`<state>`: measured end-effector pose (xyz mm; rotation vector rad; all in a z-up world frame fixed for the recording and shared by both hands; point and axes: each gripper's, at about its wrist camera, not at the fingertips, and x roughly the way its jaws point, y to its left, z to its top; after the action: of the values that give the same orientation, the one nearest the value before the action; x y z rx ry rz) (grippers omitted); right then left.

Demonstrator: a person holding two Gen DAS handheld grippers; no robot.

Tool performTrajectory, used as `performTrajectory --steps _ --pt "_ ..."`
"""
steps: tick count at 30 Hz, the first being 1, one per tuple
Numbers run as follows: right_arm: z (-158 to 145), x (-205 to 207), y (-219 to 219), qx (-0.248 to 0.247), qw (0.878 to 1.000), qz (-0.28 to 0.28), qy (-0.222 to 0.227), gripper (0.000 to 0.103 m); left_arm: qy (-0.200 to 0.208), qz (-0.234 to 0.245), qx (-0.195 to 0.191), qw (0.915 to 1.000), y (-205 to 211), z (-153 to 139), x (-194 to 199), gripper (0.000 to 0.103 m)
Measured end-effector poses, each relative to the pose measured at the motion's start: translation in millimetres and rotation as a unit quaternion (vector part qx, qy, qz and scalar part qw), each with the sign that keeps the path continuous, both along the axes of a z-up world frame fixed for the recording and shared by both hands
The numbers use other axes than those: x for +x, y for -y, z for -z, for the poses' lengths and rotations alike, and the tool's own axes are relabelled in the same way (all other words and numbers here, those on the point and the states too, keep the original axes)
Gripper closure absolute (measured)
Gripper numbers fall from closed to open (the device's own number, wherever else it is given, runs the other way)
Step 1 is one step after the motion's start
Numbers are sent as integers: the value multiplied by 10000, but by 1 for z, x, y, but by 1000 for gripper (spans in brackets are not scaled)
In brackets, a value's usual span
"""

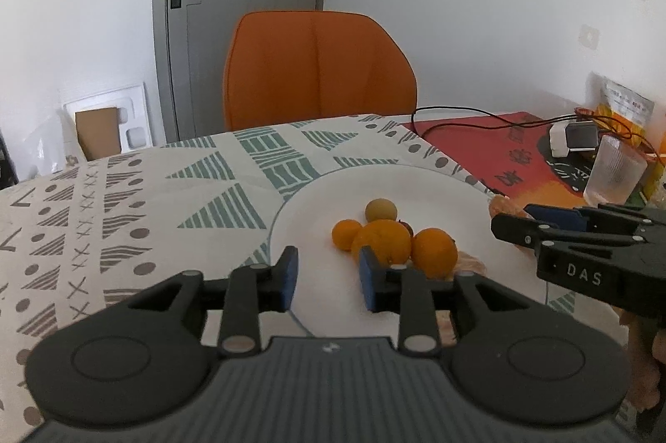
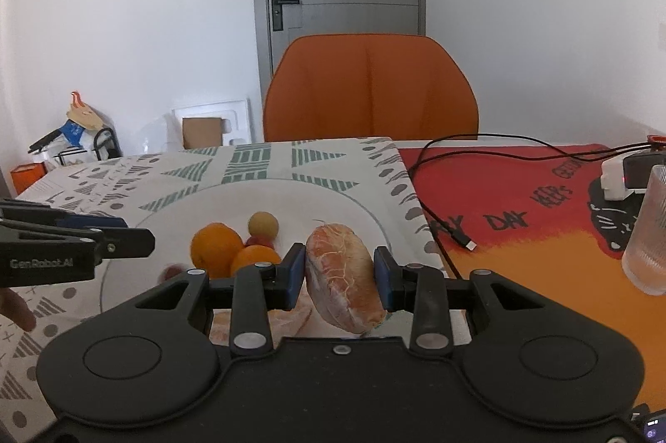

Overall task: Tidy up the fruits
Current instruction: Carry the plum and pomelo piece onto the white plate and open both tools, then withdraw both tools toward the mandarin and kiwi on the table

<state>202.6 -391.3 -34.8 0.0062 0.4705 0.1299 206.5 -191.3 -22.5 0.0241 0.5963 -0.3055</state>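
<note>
Two grippers are in your hands above a white plate (image 1: 437,193) on a patterned tablecloth (image 1: 125,218).

Left gripper (image 1: 326,278): your jaws are parted with nothing between them. They hover over the near left part of the plate. Just ahead of the right jaw, and slightly to its right, lies a cluster of three oranges (image 1: 385,241). A small yellow-brown fruit (image 1: 380,210) sits beyond them, and a dark red fruit shows only as a sliver behind the middle orange. Ahead and left of the jaws the tablecloth runs to the table edge. Far ahead stands an orange chair (image 1: 318,68), with a grey door (image 1: 245,6) beyond it and flat packaging leaning on the white wall to the left.

Right gripper (image 2: 339,276): your jaws are clamped on a peeled grapefruit segment (image 2: 343,272), pink-orange with white pith, held upright between the blue pads (image 2: 296,276) and raised over the plate. Ahead and left of the jaws lie the oranges and the small yellow fruit. More peeled pieces rest on the plate below the left jaw. Right of the jaws a red and orange mat (image 2: 520,201) covers the table. It carries a black cable (image 2: 445,218), a white charger block and a ribbed glass (image 2: 649,231) at the far right.
</note>
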Motion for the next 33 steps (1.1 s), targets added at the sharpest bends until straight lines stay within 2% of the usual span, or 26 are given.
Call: performTrajectory --steps 5,7,8,9,11,13,16,21,28,33 --pt "4 10 -2 40 10000 -77 -26 69 -69 -241 -76 9997 -12 1 0 60" --pt "2 9 -2 76 9999 -49 85 63 -95 -324 -102 9994 -18 0 -1 58" --pt "1 8 -2 109 9999 -44 106 54 -93 -352 -114 9993 -20 -1 -3 57" --pt "0 8 -2 163 9998 -87 118 48 -83 -387 -123 9991 -23 -2 -5 54" --pt "-1 7 -3 279 9995 -150 88 48 -32 -470 -98 9988 -29 -6 -9 45" --pt "0 7 -8 317 9993 -205 -7 48 58 -600 -16 9982 -37 -12 -13 30" --pt "-2 6 -17 215 9994 -280 -72 48 209 -866 20 9960 -54 -19 -20 19" --pt "-13 -1 -30 229 9986 -470 -7 36 187 -1190 -63 9927 -83 -24 -26 17" --pt "-18 -6 -52 114 9981 -604 -51 31 226 -1267 -98 9916 -108 -26 -37 16" --pt "-22 -12 -68 106 9972 -739 -49 23 259 -1319 -130 9908 -125 -27 -47 14"
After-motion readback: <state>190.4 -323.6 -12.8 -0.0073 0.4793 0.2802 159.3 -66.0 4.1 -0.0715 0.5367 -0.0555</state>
